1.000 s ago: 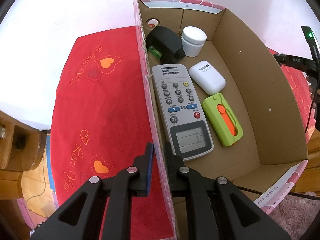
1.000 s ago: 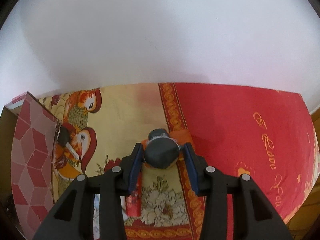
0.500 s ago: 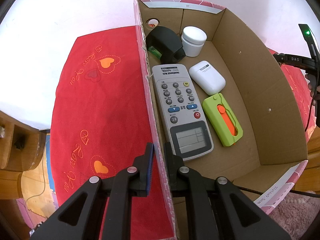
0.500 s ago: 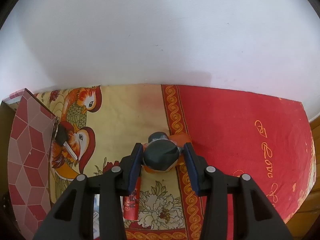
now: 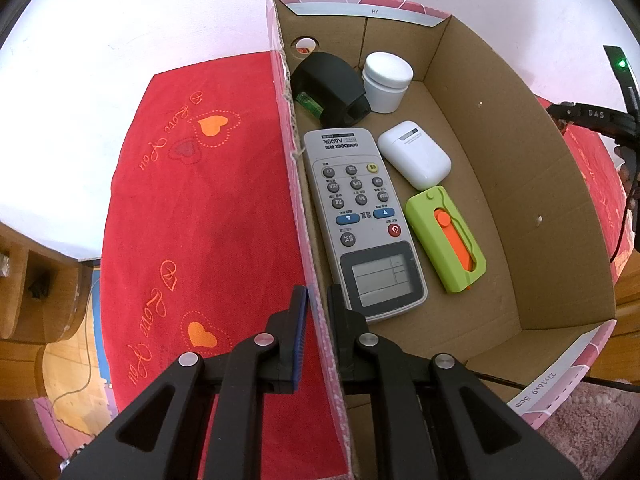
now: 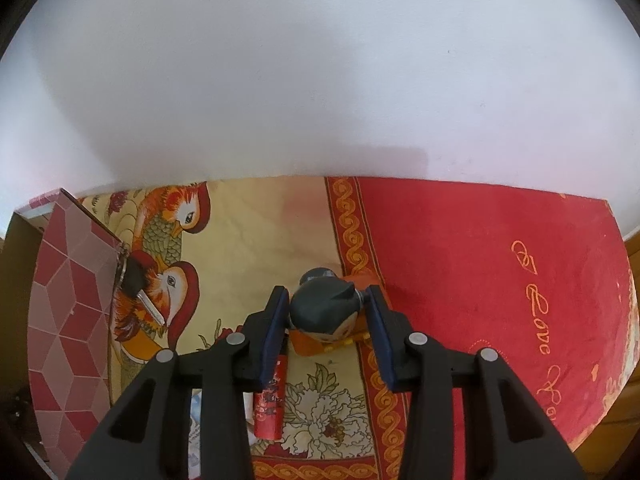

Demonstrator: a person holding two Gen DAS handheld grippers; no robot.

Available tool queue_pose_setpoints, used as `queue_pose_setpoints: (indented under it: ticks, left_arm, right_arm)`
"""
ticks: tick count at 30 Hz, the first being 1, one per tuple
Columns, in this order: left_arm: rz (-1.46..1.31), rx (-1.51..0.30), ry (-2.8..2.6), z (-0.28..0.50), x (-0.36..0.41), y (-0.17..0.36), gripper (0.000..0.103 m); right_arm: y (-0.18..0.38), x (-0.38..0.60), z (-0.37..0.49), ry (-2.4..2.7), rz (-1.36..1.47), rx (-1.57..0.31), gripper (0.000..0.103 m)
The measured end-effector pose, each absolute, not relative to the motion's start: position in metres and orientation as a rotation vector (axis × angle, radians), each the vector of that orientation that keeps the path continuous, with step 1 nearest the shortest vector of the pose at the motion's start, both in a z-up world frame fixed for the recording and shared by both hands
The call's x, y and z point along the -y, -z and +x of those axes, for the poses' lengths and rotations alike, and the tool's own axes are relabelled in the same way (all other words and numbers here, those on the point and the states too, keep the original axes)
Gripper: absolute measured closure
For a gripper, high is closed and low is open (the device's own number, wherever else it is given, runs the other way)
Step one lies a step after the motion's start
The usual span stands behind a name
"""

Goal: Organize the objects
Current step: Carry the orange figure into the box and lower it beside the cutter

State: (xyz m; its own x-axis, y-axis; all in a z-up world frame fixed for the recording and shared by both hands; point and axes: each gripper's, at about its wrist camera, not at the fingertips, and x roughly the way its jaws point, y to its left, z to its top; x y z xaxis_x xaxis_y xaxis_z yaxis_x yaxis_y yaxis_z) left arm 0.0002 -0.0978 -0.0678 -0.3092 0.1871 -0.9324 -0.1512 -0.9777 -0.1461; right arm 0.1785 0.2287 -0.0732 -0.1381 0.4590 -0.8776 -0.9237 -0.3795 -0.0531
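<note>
In the left wrist view my left gripper is shut on the left wall of the cardboard box, one finger inside and one outside. On the box floor lie a grey remote, a white earbud case, a green and orange cutter, a black device and a white jar. The right wrist view shows my right gripper closing on a small figurine with dark hair and an orange body. Both pads touch its head, and it leans toward the camera.
A red embroidered cloth with a yellow bird panel covers the table against a white wall. A black key lies beside the box's pink outer wall. A red packet lies under the right gripper's left finger. Wooden furniture stands at the left.
The right gripper's pads have narrowed onto the figurine's head, and the figurine now tilts so its face and orange body show. The left gripper and box have not moved.
</note>
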Motion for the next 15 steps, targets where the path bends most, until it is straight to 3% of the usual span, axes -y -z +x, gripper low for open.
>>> queue_pose_setpoints:
  ticks: [15]
  left_arm:
    - [-1.707,0.031,-2.386,-0.005,0.098,0.071,0.093]
  right_arm:
    - [-0.014,-0.18,0.121,-2.075,-0.986,-0.563,0.064]
